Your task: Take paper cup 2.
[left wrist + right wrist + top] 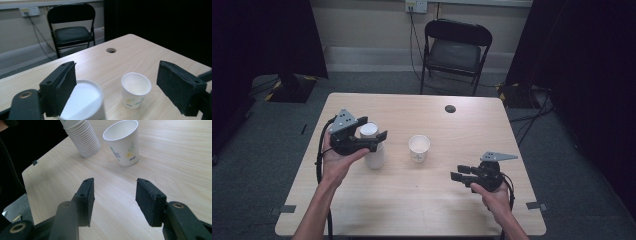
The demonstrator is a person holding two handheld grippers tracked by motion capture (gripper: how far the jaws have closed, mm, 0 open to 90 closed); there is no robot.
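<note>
No legible text, brand, number or sign appears in any view. The single cup (pixel 123 142) carries a printed flower motif in blue, yellow and green on its wall, without lettering; in the left gripper view the same print shows on the cup (pixel 135 90) as a blurred green and yellow patch. The top cup of the stack (pixel 81 137) shows a green mark at the frame's upper edge, too cropped to read. The wall socket (pixel 416 5) bears a small yellow patch, too small to read.
</note>
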